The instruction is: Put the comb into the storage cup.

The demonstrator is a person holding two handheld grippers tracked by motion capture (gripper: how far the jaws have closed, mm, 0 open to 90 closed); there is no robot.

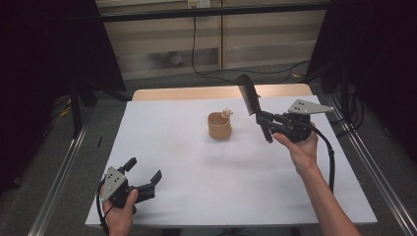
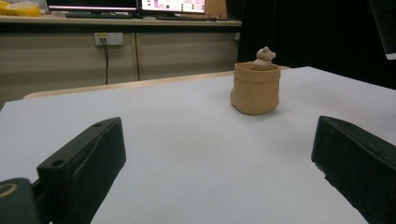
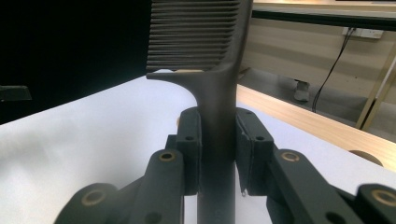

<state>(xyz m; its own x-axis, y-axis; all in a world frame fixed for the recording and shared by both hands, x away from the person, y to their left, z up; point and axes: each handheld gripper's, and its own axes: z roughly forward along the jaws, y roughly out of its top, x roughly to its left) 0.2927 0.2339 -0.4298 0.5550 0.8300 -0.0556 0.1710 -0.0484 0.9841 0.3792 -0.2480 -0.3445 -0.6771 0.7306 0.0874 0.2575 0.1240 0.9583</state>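
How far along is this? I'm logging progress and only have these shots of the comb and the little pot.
Done: the right gripper has clamped the black comb by its handle and holds it above the table. In hand: the comb hangs in the air just right of the tan pot. Left: probably setting the comb in the pot. The left gripper rests open near the table's front edge.
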